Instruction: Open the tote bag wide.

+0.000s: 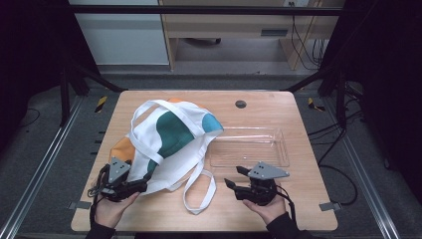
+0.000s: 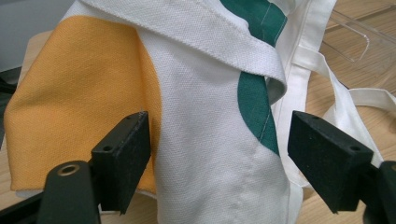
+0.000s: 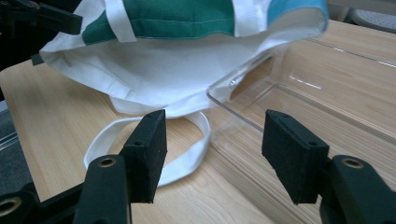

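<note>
Two grippers sit at the near table edge, both unloaded. Left gripper: jaws wide, bracketing the near corner of the tote bag without pinching it; in the left gripper view the cloth lies between the pads, apparently untouched. The bag lies centre-left, long axis running roughly 7 to 1 o'clock, its far corner draped over the clear tray. Loose handle loop trails at 6 o'clock from the bag. Right gripper: jaws moderately apart, holding nothing; bag opening at its 11 o'clock, just beyond the tips. Left hand is nearer; judged next: closing on the corner.
</note>
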Available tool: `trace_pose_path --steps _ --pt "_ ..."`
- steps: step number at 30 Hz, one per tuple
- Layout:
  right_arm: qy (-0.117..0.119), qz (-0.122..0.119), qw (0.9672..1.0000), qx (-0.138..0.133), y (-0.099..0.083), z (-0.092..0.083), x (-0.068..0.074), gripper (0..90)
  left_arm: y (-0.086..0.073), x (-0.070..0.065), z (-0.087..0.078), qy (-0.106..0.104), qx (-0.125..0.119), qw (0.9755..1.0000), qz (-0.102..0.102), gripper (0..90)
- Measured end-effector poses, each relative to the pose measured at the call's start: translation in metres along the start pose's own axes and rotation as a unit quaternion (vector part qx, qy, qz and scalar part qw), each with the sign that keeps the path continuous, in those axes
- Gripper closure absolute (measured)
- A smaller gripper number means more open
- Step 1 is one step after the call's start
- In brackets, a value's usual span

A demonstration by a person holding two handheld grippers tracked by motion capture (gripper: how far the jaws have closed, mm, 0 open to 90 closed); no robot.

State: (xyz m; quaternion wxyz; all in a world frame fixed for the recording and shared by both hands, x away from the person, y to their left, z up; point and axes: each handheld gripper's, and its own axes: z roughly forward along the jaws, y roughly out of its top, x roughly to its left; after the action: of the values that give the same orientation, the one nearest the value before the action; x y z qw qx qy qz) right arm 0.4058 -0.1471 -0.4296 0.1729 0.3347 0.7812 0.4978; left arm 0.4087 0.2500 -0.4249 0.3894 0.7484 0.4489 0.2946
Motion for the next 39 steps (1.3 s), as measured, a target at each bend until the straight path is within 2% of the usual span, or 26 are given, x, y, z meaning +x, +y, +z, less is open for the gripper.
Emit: trace_pose_path --steps 8,11,15,16,17,18,19,20,22,24,26,28,29,33,35,39 --pt "0.026 -0.008 0.9996 0.006 0.008 0.027 0.019 41.0 -0.002 0.003 0.005 0.002 0.015 0.9999 -0.001 23.1" --pt "0.037 -0.01 0.9992 0.007 0.012 0.044 0.029 42.9 -0.003 0.005 0.007 -0.001 0.015 0.9999 -0.007 27.3" --pt "0.049 -0.016 0.9986 0.012 0.016 0.066 0.041 45.5 -0.003 0.01 0.006 -0.004 0.014 0.9997 -0.019 38.4" --pt "0.049 -0.016 0.9986 0.012 0.016 0.066 0.041 45.5 -0.003 0.01 0.006 -0.004 0.014 0.9997 -0.019 40.5" --pt "0.052 -0.018 0.9983 0.017 0.018 0.076 0.047 47.1 -0.003 0.011 0.007 -0.001 0.015 0.9997 -0.022 43.9" --pt "0.052 -0.018 0.9983 0.017 0.018 0.076 0.047 47.1 -0.003 0.012 0.007 0.006 0.016 0.9996 -0.023 43.9" --pt "0.053 -0.021 0.9982 0.018 0.018 0.081 0.051 48.3 -0.003 0.013 0.007 0.008 0.016 0.9995 -0.027 48.4" --pt "0.051 -0.027 0.9981 0.022 0.019 0.09 0.057 51.3 -0.003 0.014 0.007 0.007 0.017 0.9994 -0.029 53.8" --pt "0.051 -0.033 0.9978 0.028 0.021 0.099 0.061 53.5 -0.003 0.018 0.007 0.007 0.019 0.9992 -0.034 58.5" --pt "0.054 -0.028 0.9977 0.031 0.022 0.108 0.063 56.6 -0.003 0.018 0.008 0.006 0.02 0.9991 -0.036 61.9" --pt "0.055 -0.023 0.9977 0.032 0.023 0.112 0.064 57.3 -0.003 0.019 0.008 0.006 0.021 0.999 -0.038 63.0" --pt "0.059 -0.008 0.9979 0.024 0.024 0.12 0.066 59.9 -0.003 0.02 0.009 0.007 0.025 0.999 -0.036 66.7" --pt "0.058 -0.006 0.998 0.027 0.023 0.131 0.07 61.3 -0.003 0.02 0.009 0.007 0.027 0.999 -0.036 69.2" --pt "0.052 -0.008 0.9979 0.036 0.02 0.146 0.077 65.5 -0.001 0.02 0.011 0.007 0.03 0.9989 -0.036 73.3" --pt "0.047 -0.007 0.9981 0.04 0.018 0.158 0.083 70.4 -0.001 0.021 0.011 0.008 0.03 0.9989 -0.034 77.5" --pt "0.039 -0.009 0.9979 0.05 0.016 0.169 0.088 74.5 -0.001 0.021 0.011 0.008 0.031 0.9989 -0.035 79.1"
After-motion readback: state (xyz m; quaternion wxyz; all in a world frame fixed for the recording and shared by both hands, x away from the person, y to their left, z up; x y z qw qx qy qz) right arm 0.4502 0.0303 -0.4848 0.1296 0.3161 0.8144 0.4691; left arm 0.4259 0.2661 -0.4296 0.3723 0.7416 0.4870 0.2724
